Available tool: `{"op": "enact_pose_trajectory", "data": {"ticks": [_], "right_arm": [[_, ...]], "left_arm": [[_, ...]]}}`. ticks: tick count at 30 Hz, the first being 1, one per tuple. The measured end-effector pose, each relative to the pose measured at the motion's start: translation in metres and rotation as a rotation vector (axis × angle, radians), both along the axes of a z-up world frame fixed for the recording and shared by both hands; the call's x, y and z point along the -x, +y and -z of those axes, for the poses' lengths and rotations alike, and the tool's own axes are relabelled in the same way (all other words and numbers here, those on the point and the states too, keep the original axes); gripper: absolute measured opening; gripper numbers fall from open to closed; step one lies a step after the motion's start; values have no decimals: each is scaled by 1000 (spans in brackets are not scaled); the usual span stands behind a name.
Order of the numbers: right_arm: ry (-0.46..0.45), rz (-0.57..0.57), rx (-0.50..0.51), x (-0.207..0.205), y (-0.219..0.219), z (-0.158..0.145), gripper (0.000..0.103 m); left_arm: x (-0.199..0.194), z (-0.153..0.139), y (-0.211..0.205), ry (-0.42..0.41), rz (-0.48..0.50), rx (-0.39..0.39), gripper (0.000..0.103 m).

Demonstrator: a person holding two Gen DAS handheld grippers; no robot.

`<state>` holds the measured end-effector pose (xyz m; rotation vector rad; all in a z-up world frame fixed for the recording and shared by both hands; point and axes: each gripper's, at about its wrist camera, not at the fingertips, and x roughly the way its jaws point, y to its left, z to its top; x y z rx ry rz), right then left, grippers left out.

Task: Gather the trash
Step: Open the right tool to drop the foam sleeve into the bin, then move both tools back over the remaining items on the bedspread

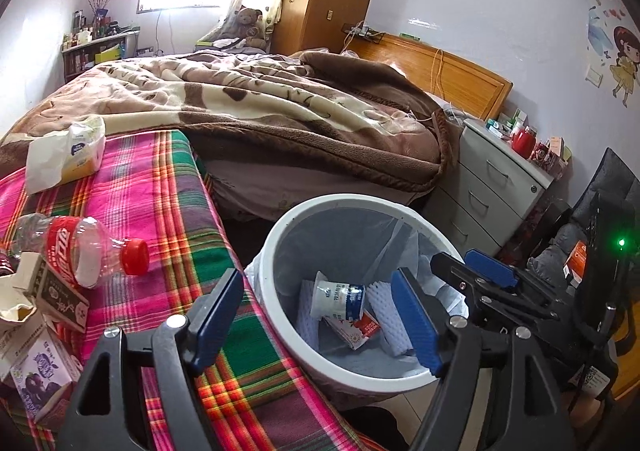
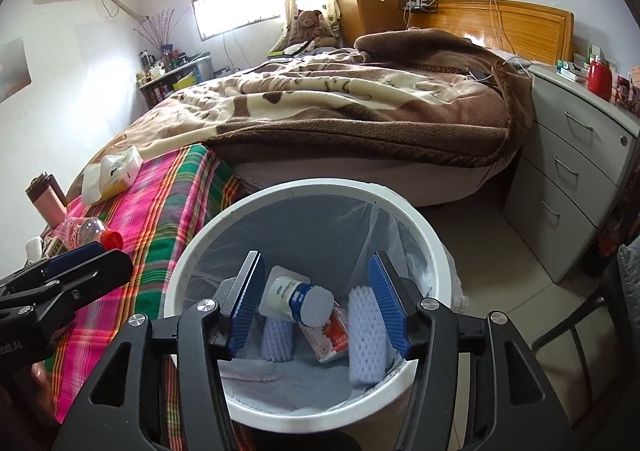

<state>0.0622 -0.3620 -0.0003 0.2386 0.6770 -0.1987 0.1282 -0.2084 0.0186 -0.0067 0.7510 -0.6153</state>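
Observation:
A white trash bin (image 1: pixel 267 251) (image 2: pixel 188 251) with a clear liner stands on the floor beside the plaid-covered surface. In it lie a yogurt cup (image 1: pixel 338 296) (image 2: pixel 294 293), a red-and-white carton (image 1: pixel 358 328) (image 2: pixel 330 335) and white foam pieces (image 1: pixel 382 311) (image 2: pixel 366 335). My right gripper (image 2: pixel 316 271) (image 1: pixel 460 263) hangs open over the bin's mouth, holding nothing. My left gripper (image 1: pixel 318 291) (image 2: pixel 106 251) is open too, at the bin's left rim. A clear bottle with a red cap (image 1: pixel 84 251) (image 2: pixel 94 231), a tissue pack (image 1: pixel 68 155) and small cartons (image 1: pixel 40 371) lie on the plaid cloth (image 1: pixel 160 187).
A bed with a brown blanket (image 1: pixel 280 103) fills the room behind the bin. A grey drawer unit (image 1: pixel 496 179) with a red mug stands to the right. A pink flask (image 2: pixel 46 199) stands at the cloth's far left. Tiled floor (image 2: pixel 480 247) shows right of the bin.

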Motion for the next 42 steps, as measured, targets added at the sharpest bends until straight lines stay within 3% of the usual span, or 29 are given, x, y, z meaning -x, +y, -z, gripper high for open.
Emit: {"op": "enact_pose_trajectory", "data": {"ticks": [16,42], "right_arm": [[-60,-96,-15,4,45,-12,62],[-65,-331,-68,-11,140,-5,64]], "left_arm": [[8,-8,71,-41,-123,13,78],[10,0,212,-50,-440,18,79]]}}
